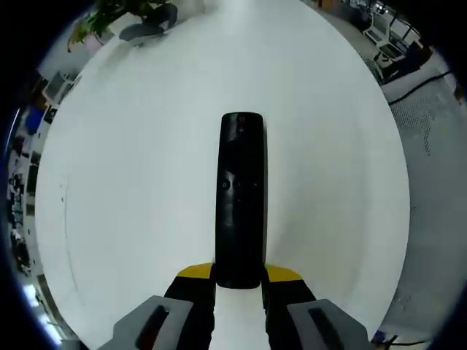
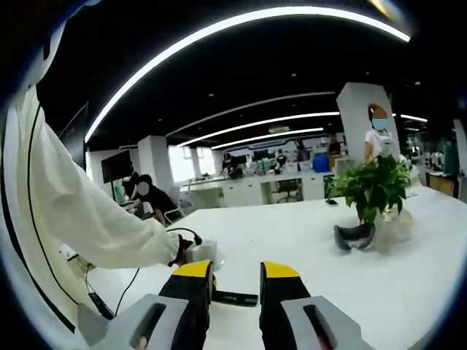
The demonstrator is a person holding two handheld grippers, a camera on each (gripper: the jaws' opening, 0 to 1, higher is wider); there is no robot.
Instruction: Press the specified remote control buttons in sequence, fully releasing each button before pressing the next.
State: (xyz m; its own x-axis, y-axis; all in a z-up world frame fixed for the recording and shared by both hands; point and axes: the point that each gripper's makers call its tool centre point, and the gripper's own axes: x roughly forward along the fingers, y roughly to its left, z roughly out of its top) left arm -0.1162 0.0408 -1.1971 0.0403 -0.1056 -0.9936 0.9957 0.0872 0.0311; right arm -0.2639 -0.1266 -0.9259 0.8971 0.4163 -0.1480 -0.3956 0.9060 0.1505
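Where the left gripper view looks down its own fingers, a black remote control (image 1: 241, 200) lies lengthwise on the white table (image 1: 131, 197), its near end held between the two yellow-tipped fingers of the left gripper (image 1: 239, 275). Those fingers pinch the remote's near end from both sides. The remote points straight away from the camera, its small buttons faintly visible near the middle and at the far end of its face. At the far edge of the table stand a green potted plant (image 1: 109, 13) and a dark object (image 1: 149, 28) just beside it.

In the right gripper view, the right gripper (image 2: 236, 281) is raised above the table (image 2: 306, 240), its yellow-tipped fingers standing slightly apart with nothing between them. Seen through the gap and to its side, a thin dark edge of the remote control (image 2: 235, 298) lies low over the table. From the left, a person's white sleeve (image 2: 87, 219) reaches in, ending at a black-gloved hand (image 2: 180, 249) on a pale handle. On the table to the right stands the potted plant (image 2: 373, 186), with a dark curved object (image 2: 355, 237) touching its base. Other people sit and stand in the office behind.
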